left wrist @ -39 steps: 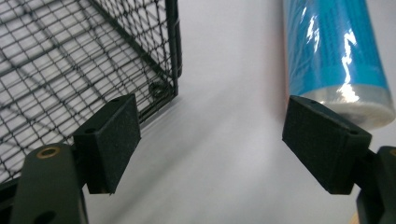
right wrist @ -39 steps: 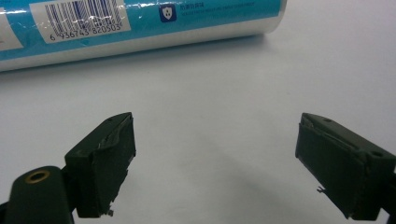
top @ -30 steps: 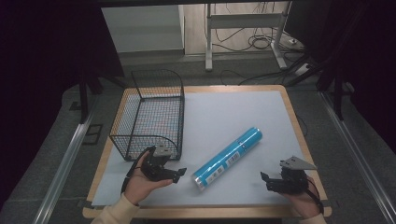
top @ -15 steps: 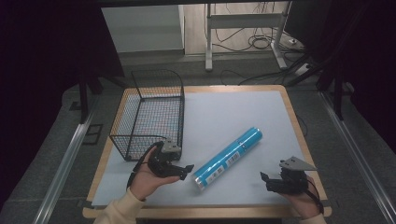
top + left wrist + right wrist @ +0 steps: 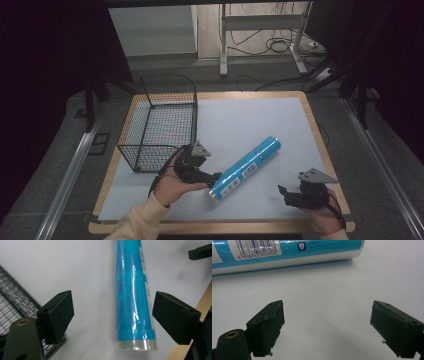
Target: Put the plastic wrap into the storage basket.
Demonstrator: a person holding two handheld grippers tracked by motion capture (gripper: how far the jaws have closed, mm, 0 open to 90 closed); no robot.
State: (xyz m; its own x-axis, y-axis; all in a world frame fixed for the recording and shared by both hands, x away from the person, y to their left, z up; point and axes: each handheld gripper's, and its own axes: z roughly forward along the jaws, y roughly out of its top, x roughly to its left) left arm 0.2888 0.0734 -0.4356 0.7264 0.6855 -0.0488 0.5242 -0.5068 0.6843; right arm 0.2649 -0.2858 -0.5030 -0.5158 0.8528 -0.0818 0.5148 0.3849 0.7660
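Note:
A blue plastic-wrapped tube [image 5: 246, 168] lies diagonally on the white table top, its near end pointing at the person's side. My left gripper [image 5: 212, 177] is at that near end and is open. In the left gripper view the tube [image 5: 132, 297] runs up between the two spread jaws of that gripper [image 5: 115, 313], and neither pad touches it. My right gripper [image 5: 284, 194] rests open near the front right edge, a hand's width from the tube. In the right gripper view the gripper [image 5: 327, 322] has bare table between its jaws, and the tube [image 5: 287, 252] with its barcode label lies across the top.
A black wire basket [image 5: 159, 122] stands at the table's left side, just behind my left hand; its mesh [image 5: 12, 300] shows in the left gripper view. The table's wooden rim [image 5: 220, 226] runs along the front. Cables and a metal stand lie on the floor beyond.
My left gripper has slid right, from beside the basket to the tube's near end, so its jaws now straddle the tube. The right gripper and the tube have stayed put.

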